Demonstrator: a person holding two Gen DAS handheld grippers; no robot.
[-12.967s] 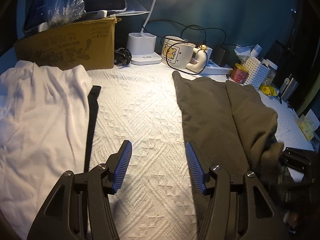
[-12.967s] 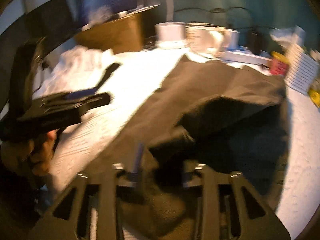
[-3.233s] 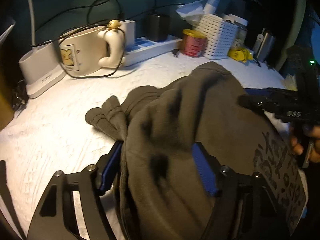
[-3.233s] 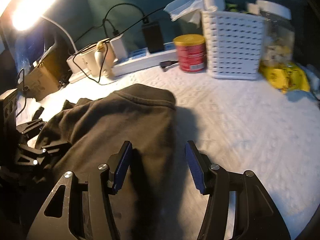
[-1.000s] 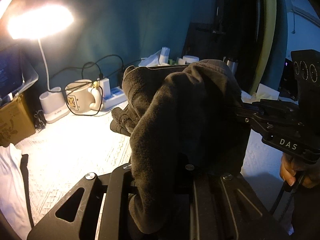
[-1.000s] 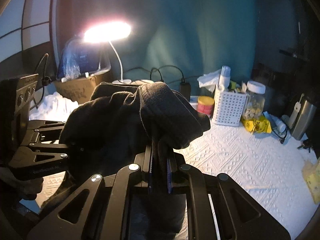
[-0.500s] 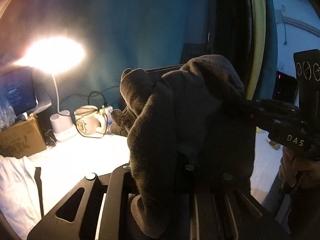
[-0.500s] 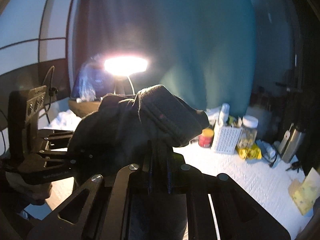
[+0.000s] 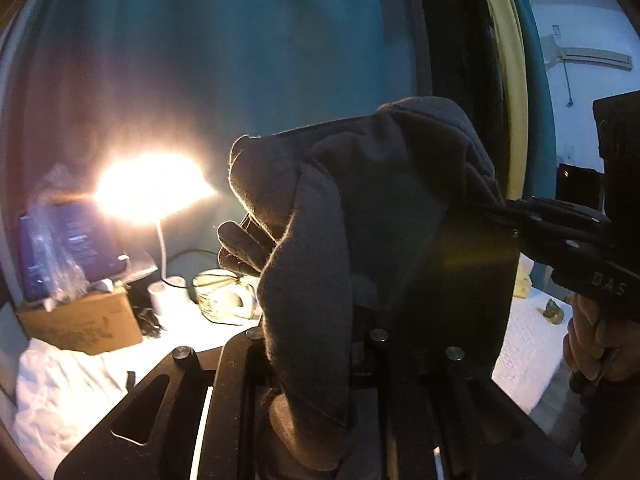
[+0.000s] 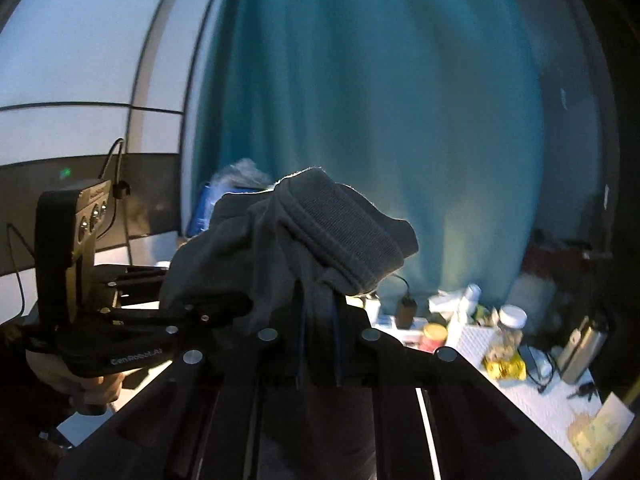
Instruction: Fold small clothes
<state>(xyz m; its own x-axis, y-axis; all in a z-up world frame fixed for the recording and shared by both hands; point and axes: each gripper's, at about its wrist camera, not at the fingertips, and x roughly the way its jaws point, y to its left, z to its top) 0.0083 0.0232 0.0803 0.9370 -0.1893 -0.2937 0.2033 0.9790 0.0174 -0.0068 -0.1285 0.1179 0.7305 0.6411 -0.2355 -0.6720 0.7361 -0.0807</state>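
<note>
A: Teal curtain (image 9: 248, 60) behind, a desk lamp (image 9: 148, 188) glaring at the left, and below it the table (image 9: 524, 344) under its white textured cover.

B: On the far left a white garment (image 9: 60, 392) lies crumpled by a cardboard box (image 9: 80, 324). Nobody's touching that one.

A: Centre frame, the dark sweatpants (image 9: 360, 216) are up in the air, well clear of the table. The left hand-held gripper (image 9: 360, 344) is clamped on a thick bunch of the fabric.

B: And the right hand-held gripper (image 10: 318, 332) is pinched tight just under the ribbed waistband (image 10: 344, 232). Both sides gripping, cloth slung between them.

A: I'd call this the lift-and-straighten step; the fold proper isn't laid yet.

B: Next it wants the two hands spread so the cloth hangs flat, then lowered onto the bare table, clear of the mug (image 9: 224, 296) and the clutter at the right.
</note>
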